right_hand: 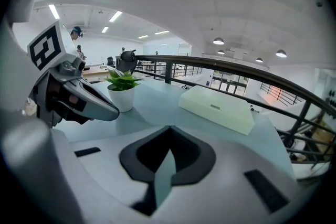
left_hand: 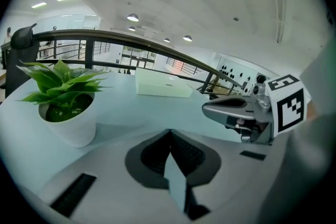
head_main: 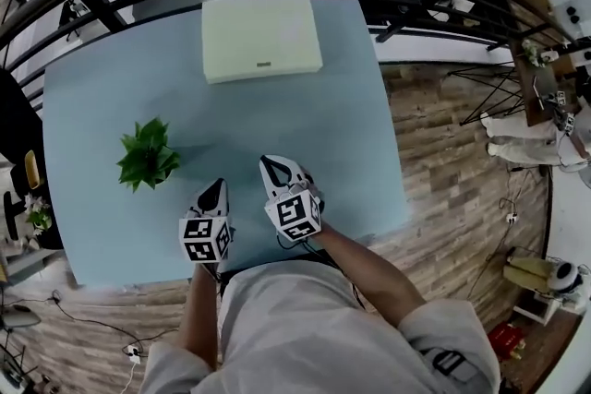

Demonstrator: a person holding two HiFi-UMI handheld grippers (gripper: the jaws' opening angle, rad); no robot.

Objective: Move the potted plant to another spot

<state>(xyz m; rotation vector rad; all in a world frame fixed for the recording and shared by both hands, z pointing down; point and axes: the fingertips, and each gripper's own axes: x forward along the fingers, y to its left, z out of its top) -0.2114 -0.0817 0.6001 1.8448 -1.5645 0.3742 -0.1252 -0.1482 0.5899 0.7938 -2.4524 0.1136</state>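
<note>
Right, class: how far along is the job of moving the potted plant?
Done: nothing provable; the potted plant stands upright on the left part of the table. In hand: nothing; the left gripper and right gripper are shut, empty and clear of it. Left: grasping, carrying and setting it down, unless this is already its new spot, which these views cannot tell.

Green plant (head_main: 146, 154), white pot (left_hand: 71, 126), pale blue table (head_main: 92, 106), cream box (head_main: 261, 37).

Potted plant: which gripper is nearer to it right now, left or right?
Left. In the head view the left gripper sits just right of the potted plant, not touching. The right gripper is farther right, beyond the left one. Both are shut, empty.
</note>
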